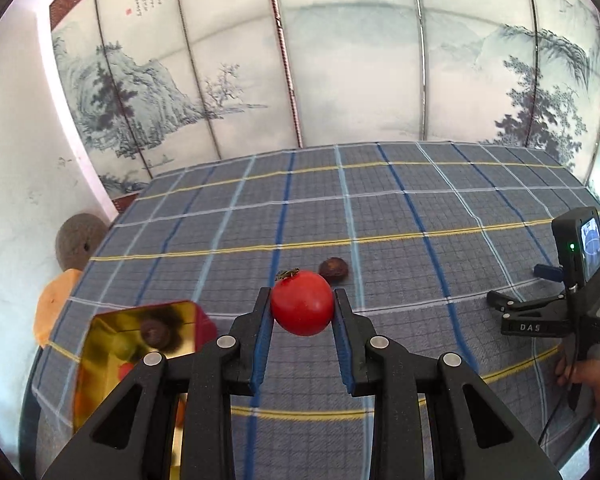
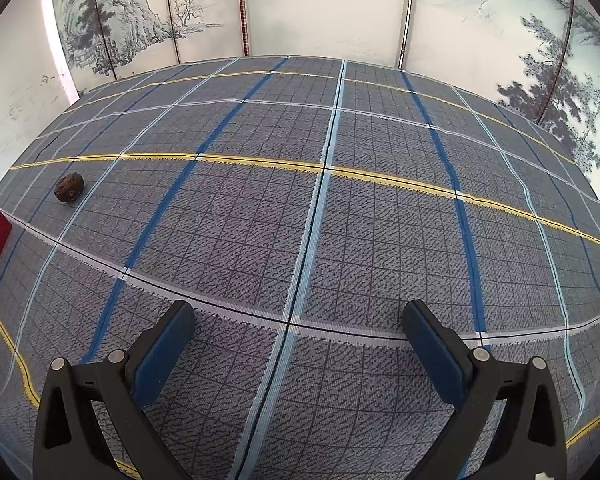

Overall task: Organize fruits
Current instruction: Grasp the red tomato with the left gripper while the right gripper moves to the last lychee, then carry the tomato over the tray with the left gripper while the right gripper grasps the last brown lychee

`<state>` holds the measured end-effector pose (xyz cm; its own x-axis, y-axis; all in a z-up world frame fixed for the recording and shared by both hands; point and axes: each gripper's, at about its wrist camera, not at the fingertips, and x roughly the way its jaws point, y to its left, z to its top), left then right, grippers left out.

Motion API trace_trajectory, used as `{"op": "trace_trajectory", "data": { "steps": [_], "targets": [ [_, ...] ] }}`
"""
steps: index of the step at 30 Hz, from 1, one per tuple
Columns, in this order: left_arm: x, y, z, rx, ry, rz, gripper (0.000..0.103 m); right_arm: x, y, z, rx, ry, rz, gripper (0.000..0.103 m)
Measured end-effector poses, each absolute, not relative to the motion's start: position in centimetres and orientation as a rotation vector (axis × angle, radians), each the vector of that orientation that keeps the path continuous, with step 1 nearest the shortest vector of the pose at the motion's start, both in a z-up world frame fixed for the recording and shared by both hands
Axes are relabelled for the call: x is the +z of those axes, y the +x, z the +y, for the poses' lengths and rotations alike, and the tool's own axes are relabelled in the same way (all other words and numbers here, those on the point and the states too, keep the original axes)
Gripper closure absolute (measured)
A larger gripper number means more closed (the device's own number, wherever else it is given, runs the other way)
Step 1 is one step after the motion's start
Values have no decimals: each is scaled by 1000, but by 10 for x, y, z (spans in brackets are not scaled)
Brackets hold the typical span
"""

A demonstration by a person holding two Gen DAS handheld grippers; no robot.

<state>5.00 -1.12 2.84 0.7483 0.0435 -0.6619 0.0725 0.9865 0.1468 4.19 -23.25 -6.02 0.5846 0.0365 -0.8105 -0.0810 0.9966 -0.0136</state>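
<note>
From my left wrist camera, my left gripper (image 1: 302, 309) is pinching the red tomato (image 1: 302, 303) between its fingertips above the plaid cloth (image 1: 400, 216), the gold tin (image 1: 112, 344) sitting just to its left. From my right wrist camera, my right gripper (image 2: 298, 322) is hovering spread wide with nothing between its fingers, the brown wrinkled fruit (image 2: 69, 187) lying far off to its left.

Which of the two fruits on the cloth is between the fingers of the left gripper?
The red tomato with the green stem sits between the left gripper fingers. The small brown wrinkled fruit lies free on the checked cloth just beyond it.
</note>
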Motion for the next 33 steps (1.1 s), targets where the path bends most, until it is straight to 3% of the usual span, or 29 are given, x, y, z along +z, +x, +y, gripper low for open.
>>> {"op": "trace_trajectory", "data": {
  "steps": [13, 22, 28, 33],
  "targets": [
    [28, 19, 53, 61, 102, 725, 73, -60, 39, -234, 37, -35, 945, 0],
    [-3, -15, 159, 151, -33, 825, 73, -58, 38, -232, 5, -35, 939, 0],
    [-26, -34, 185, 184, -25, 871, 73, -25, 24, -213, 151, 5, 772, 0],
    [-32, -36, 182, 177, -20, 867, 73, -9, 35, -167, 402, 28, 757, 0]
  ]
}}
